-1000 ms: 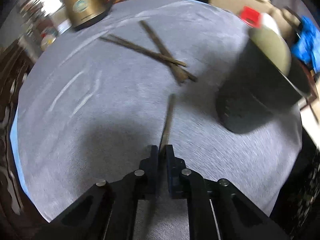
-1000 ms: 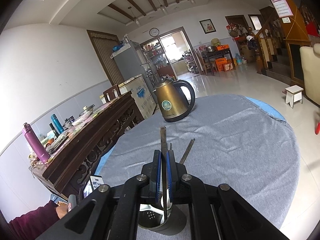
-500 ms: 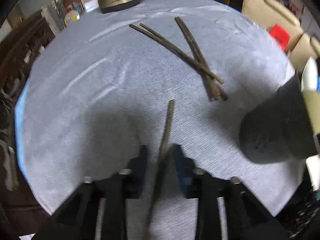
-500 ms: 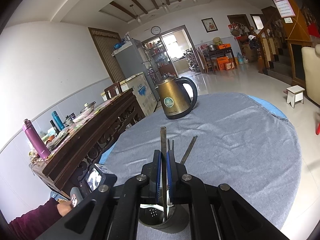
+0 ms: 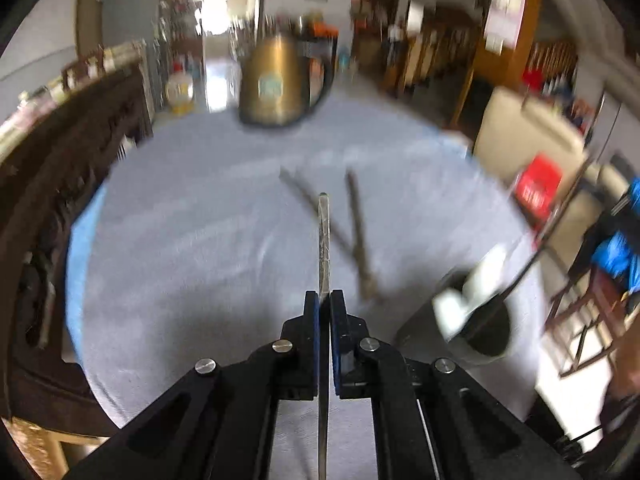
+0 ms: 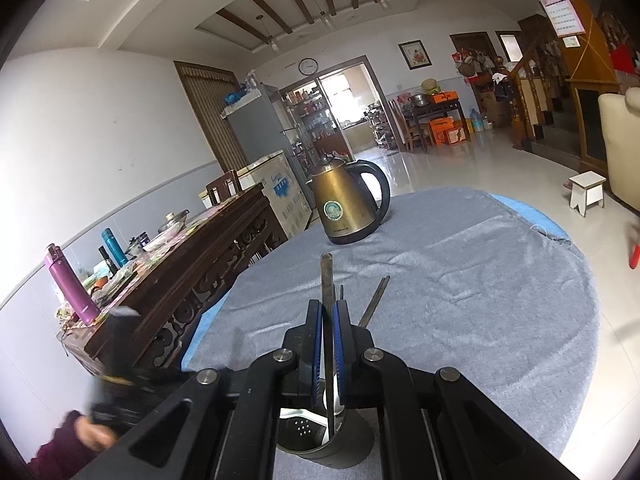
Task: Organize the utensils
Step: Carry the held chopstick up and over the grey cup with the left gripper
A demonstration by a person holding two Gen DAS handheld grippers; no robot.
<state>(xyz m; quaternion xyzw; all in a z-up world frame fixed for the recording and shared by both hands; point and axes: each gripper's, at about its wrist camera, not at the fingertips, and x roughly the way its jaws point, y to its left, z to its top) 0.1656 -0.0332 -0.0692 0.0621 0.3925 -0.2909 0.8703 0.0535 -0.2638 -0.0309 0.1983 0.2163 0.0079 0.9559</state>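
grey cloth (image 6: 460, 288) underneath; left gripper (image 5: 324, 298) clamps a chopstick (image 5: 323, 240), right gripper (image 6: 328, 306) pinches another chopstick (image 6: 327, 280) above the holder (image 6: 320, 438).

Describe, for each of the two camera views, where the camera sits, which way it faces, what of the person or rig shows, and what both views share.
Left wrist: on the left gripper, facing forward and slightly down across the grey tablecloth; its black fingers grip a chopstick.
Right wrist: on the right gripper, facing level across the table into the room; its fingers clamp another chopstick over the utensil holder, with a sleeved arm at lower left.
Shared: gold kettle, tablecloth, holder, loose chopsticks.
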